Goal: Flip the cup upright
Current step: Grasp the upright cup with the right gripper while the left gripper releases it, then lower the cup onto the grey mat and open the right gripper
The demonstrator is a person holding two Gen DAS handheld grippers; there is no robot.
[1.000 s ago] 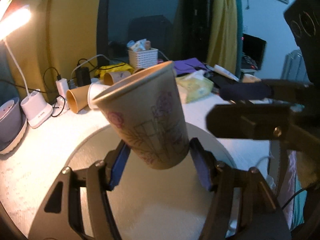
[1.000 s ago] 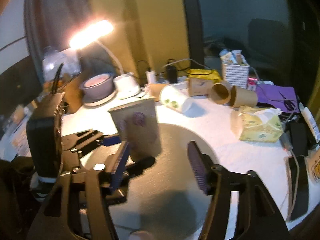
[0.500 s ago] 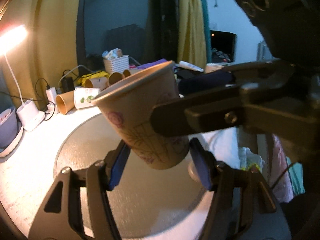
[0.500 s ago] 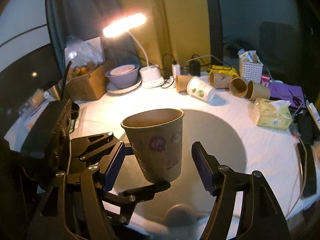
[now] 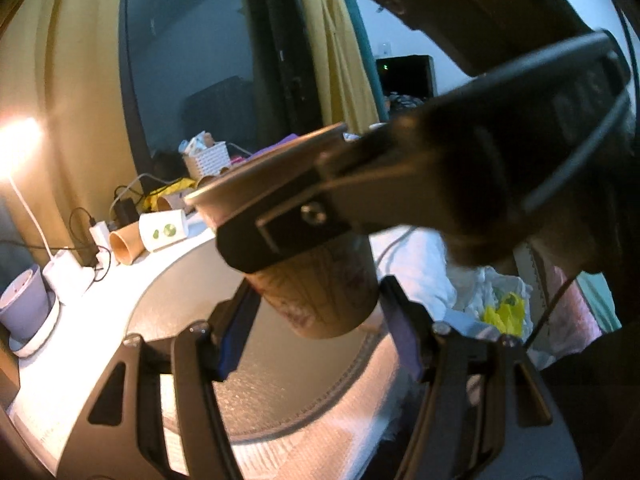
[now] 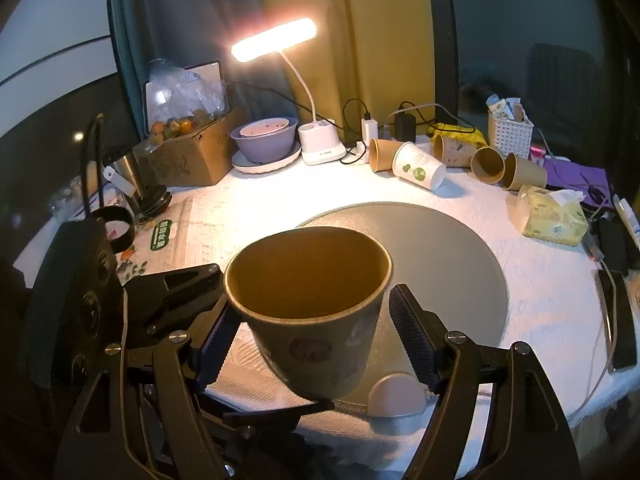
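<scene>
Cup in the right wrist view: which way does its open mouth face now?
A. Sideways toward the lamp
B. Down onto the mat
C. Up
C. The cup shows its rim and hollow inside from above, held off the mat.

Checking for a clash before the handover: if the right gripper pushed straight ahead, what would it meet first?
The paper cup, already between the open right gripper fingers. It sits mouth-up, held near its base by the left gripper. How deep between the fingers is unclear.
</scene>
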